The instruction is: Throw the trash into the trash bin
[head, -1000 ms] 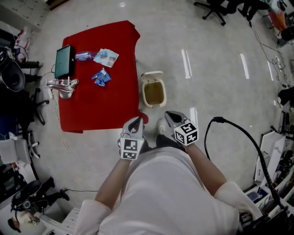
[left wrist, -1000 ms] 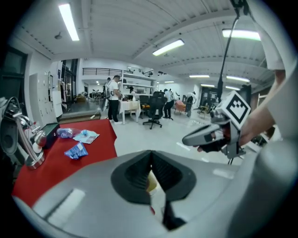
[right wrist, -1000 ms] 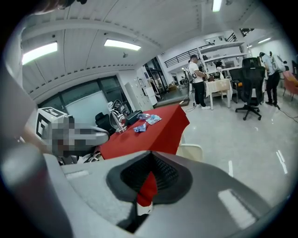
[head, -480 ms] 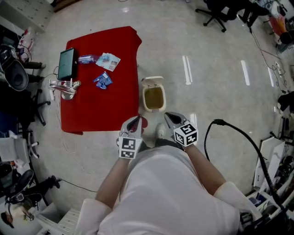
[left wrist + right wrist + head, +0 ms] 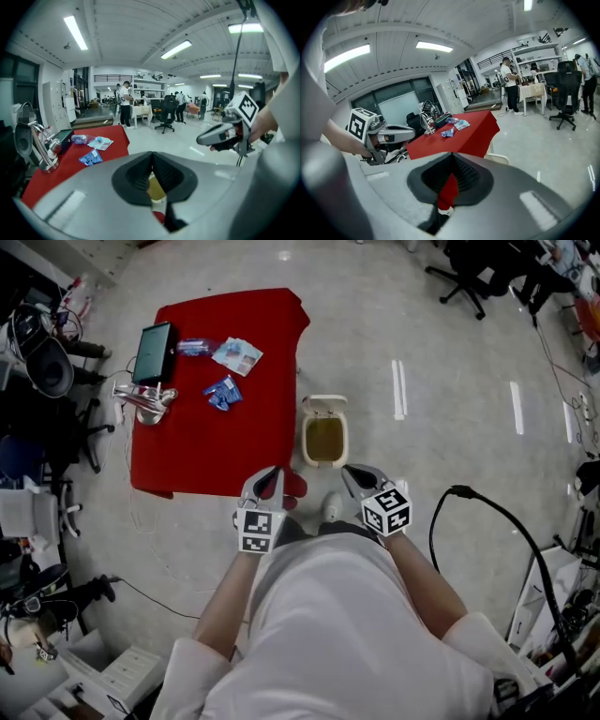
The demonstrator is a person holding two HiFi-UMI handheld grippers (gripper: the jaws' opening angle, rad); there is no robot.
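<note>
Fingers (image 5: pixel 133 176) of left gripper (image 5: pixel 271 476) closed, empty | right gripper (image 5: pixel 350 472) fingers closed, empty | trash bin (image 5: pixel 307 438) open

A red-covered table (image 5: pixel 216 442) stands ahead and to the left of the left gripper (image 5: pixel 270 480). At its far end lie a dark tablet (image 5: pixel 155 352), a small bottle (image 5: pixel 195 347), a pale packet (image 5: pixel 237 356) and a blue wrapper (image 5: pixel 223 393) — a metal stand (image 5: pixel 142 401) sits at the left edge. On the floor (image 5: pixel 450 352), just ahead and right of that gripper, sits an open trash bin (image 5: pixel 324 432).
</note>
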